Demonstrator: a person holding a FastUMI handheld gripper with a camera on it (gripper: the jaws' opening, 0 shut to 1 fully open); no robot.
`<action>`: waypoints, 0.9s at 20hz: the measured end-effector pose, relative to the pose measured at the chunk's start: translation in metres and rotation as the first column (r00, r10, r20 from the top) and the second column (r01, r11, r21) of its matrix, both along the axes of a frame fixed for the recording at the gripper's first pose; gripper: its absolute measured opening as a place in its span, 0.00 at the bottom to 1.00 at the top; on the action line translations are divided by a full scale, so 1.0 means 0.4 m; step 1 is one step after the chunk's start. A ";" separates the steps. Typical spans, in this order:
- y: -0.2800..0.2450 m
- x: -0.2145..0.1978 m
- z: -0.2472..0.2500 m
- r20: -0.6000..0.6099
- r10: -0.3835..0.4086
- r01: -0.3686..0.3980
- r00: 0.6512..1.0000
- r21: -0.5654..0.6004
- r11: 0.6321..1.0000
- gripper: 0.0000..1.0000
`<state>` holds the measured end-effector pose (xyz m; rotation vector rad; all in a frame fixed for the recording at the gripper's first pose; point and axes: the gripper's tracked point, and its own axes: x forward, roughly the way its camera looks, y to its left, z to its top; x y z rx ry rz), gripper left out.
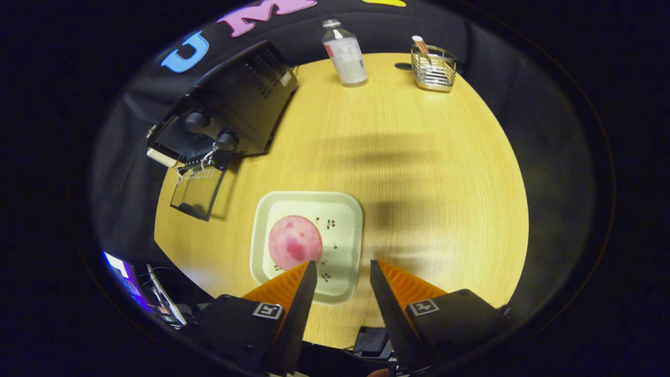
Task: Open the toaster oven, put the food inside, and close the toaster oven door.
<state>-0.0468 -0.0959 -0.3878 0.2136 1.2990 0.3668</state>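
The bench (419, 173) is a pale yellow wood-grain top, with soft shadows lying across its middle; at its far left corner stands the toaster oven (238, 104), a black box seen from above and turned at an angle, with two round dark knobs on its front; its door (198, 191) hangs open, folded down and outward, a dark-framed glass pane lying low over the bench, and a wire rack shows at the mouth just above the door's hinge edge. Nearer, between the oven and the gripper, sits a pale cream tray (345, 209), square with rounded corners and printed with small cherry sprigs; on its left half lies the food (294, 242), a flat round slice, pink with darker red blotches near its middle, lying flat and whole; it rests well apart from the open door. At the far edge of the bench stands a clear bottle (345, 55) with a pale cap, upright; to its right stands a wire basket (433, 68) holding a stick-like item. The gripper (343, 272) hovers above the tray's near edge, jaws wide apart and holding nothing; the left fingertip lies just over the near rim of the food, the right one over bare bench beside the tray.
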 end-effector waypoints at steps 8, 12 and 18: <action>-0.009 0.031 -0.081 -0.146 0.001 -0.013 0.989 -0.083 0.997 0.42; 0.015 0.024 -0.080 -0.183 -0.001 0.002 0.983 0.005 1.000 0.13; 0.019 0.007 -0.071 -0.263 -0.149 0.224 0.953 0.282 0.933 0.06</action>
